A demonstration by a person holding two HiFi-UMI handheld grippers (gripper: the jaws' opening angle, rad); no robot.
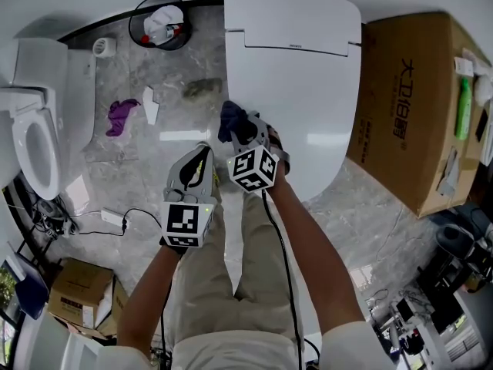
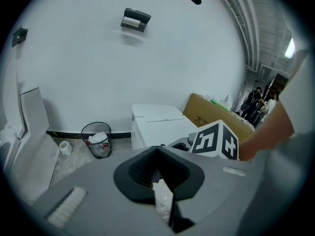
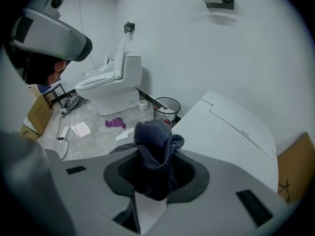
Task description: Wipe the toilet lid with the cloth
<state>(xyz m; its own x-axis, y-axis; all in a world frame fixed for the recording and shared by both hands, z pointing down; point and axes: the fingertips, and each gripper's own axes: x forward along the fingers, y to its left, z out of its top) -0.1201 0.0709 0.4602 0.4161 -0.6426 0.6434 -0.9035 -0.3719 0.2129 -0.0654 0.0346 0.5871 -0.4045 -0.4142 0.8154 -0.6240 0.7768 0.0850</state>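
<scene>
Right gripper [image 1: 246,132] grips the cloth [image 1: 230,119] by the lid [image 1: 300,91]; left gripper [image 1: 199,166] sits closed, empty. Wiping seems unstarted: lower cloth, sweep across.

The head view looks steeply down from well above onto the marble floor [image 1: 154,141] and the whole toilet lid [image 1: 296,91]. The left gripper view sits lower and faces the white wall [image 2: 147,48], with the lid some way ahead. The right gripper view is close to the lid's left edge and faces the same wall. All three views share the lid and the wire bin [image 1: 160,21].
</scene>
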